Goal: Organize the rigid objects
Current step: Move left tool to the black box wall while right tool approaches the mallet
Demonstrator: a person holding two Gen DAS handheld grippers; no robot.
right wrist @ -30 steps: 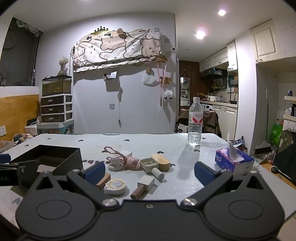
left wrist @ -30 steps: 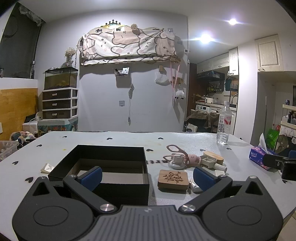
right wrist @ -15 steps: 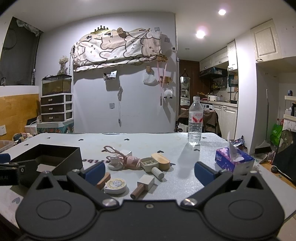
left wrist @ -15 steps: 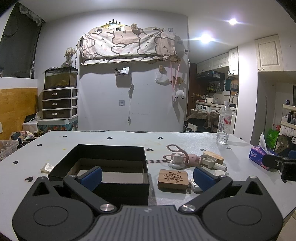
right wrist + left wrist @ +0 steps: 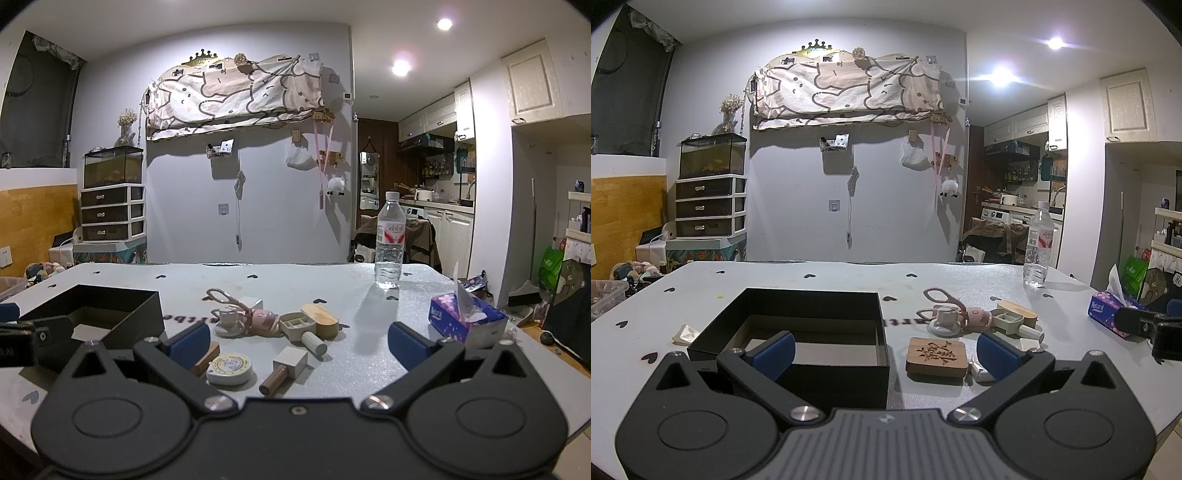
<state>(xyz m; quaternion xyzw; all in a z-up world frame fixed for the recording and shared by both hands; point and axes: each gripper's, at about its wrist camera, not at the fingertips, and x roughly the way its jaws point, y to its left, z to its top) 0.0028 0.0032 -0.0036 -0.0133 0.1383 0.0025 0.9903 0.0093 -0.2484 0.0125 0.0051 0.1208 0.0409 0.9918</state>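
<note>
- Pale grey surface [image 5: 812, 280] dotted with small black hearts, rounded at the corners.
- Behind: grey wall with a patterned cloth [image 5: 849, 88] hung high, a glass tank [image 5: 712, 157] on a drawer unit [image 5: 709, 206] at left, a kitchen with white cabinets at right, two ceiling lights on.
- Open black box [image 5: 798, 325] on the left half of the surface, a brown floor showing inside.
- Just right of the box, flat on the surface: square wooden coaster [image 5: 937, 356] with a carved character.
- Behind the coaster, a tight cluster: pink scissors [image 5: 236, 306], long axis left to right, ring handles toward the box; a small white cup [image 5: 229, 321] in front of them; a grey tray [image 5: 297, 325] touching an oval wooden lid [image 5: 320, 314].
- Nearest the right gripper: round tape measure [image 5: 229, 367], lying flat, and a wooden stamp [image 5: 284, 369], square head away from the camera, brown handle toward it.
- Upright water bottle [image 5: 389, 243] far back on the right; purple tissue box [image 5: 465, 319] near the right edge.
- Left gripper [image 5: 884, 349] low before the box and coaster, fingers spread wide, nothing between them.
- Right gripper [image 5: 297, 345] likewise wide apart and empty, framing the tape measure and stamp.
</note>
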